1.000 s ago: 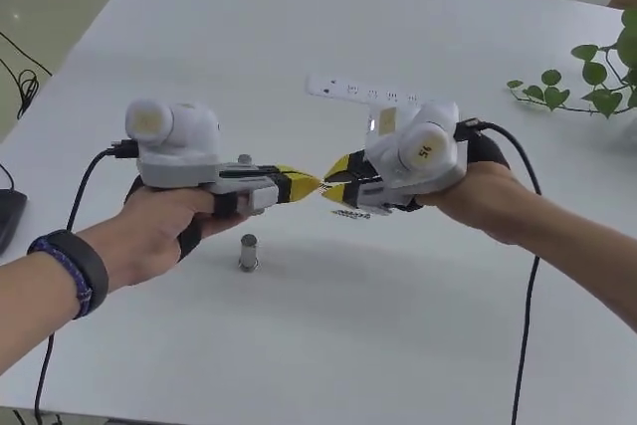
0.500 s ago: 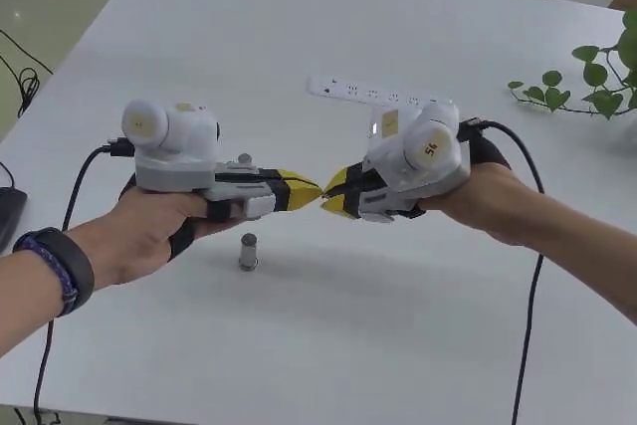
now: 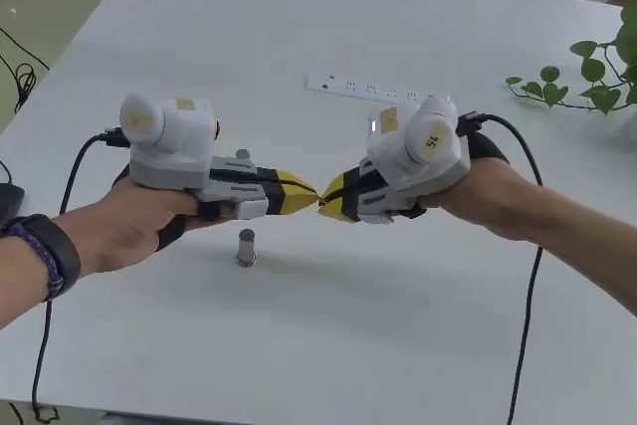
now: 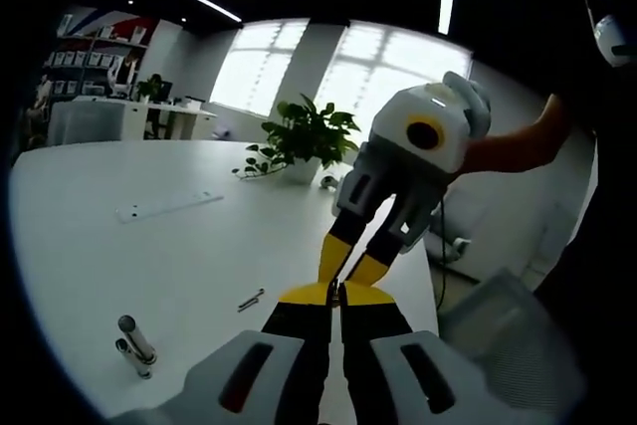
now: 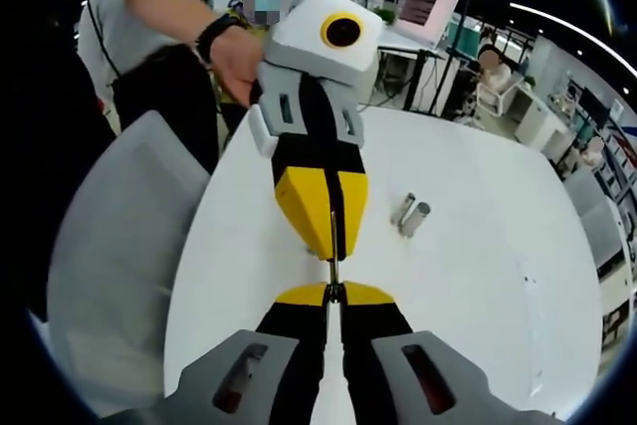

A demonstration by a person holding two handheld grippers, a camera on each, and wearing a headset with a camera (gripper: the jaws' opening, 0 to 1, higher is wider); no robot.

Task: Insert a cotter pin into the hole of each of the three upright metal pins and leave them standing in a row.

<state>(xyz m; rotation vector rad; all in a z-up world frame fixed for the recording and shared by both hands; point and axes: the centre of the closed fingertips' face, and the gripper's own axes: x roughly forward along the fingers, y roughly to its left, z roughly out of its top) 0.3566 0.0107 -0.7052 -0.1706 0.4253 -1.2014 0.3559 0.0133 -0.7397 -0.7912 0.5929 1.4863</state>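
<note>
Above the desk (image 3: 398, 325), the left hand-held gripper (image 3: 309, 191) and the right hand-held gripper (image 3: 328, 204) are held tip to tip. Both are clenched on one thin cotter pin (image 5: 332, 274) bridged between them. A metal pin (image 3: 246, 246) is stood upright on the desk below the left one, and a spare cotter pin (image 4: 251, 299) is lying flat nearby.
</note>
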